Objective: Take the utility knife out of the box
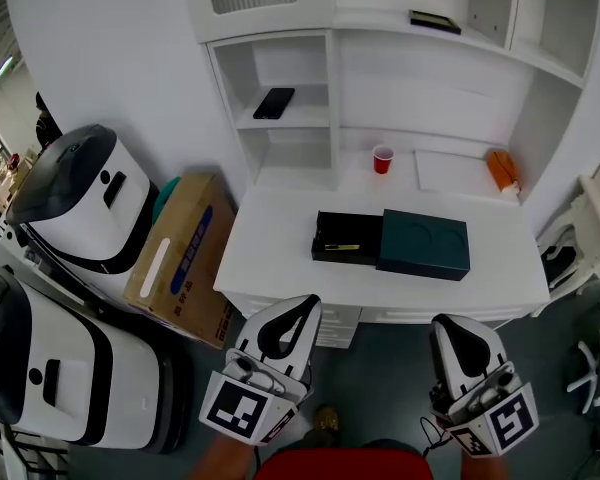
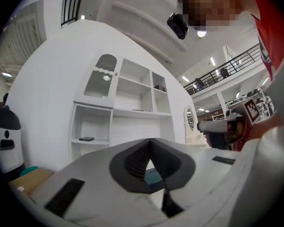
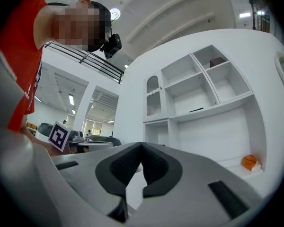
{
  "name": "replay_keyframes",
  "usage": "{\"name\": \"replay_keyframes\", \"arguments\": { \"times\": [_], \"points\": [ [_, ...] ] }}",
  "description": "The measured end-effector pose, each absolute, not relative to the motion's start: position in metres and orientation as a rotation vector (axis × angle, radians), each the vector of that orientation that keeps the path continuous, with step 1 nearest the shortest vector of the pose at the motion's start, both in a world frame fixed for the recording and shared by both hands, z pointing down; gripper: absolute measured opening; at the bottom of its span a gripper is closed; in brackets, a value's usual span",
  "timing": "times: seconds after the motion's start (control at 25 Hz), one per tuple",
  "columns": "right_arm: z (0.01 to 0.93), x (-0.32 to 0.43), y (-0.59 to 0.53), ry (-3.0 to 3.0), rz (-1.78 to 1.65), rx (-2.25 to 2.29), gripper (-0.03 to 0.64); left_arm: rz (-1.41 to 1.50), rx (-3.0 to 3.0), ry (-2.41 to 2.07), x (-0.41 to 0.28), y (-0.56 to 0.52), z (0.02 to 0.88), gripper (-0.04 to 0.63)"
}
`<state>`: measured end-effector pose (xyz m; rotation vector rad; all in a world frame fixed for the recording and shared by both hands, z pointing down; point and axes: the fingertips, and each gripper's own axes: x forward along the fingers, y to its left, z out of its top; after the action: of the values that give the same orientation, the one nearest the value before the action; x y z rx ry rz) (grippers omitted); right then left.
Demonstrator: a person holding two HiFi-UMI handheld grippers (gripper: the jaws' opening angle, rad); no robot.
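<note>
Left gripper (image 1: pixel 298 308) and right gripper (image 1: pixel 450 326) point forward side by side, jaws together, empty

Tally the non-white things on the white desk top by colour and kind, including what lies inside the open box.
red cup: 1
orange object: 1
black open box: 1
dark teal box cover: 1
yellowish utility knife, lying in the open box: 1
Total: 5

Knife (image 1: pixel 341 247) in box (image 1: pixel 348 226) too small to make out, just a yellow strip; left gripper (image 2: pixel 150 142) blocks most of box in its own view; dark obj (image 1: pixel 274 102) on shelf (image 1: pixel 305 120) unclear.
</note>
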<state>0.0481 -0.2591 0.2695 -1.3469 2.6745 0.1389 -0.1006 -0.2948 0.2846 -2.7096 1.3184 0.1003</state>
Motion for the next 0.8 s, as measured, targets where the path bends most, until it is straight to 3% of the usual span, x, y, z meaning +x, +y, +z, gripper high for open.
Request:
{"name": "replay_keyframes", "arguments": {
  "times": [0.8],
  "points": [
    [0.288, 0.064, -0.374, 2.739, 0.089, -1.285, -0.002, -0.013, -2.734, 1.374, -0.09, -0.413, 0.316, 0.014]
  ]
}}
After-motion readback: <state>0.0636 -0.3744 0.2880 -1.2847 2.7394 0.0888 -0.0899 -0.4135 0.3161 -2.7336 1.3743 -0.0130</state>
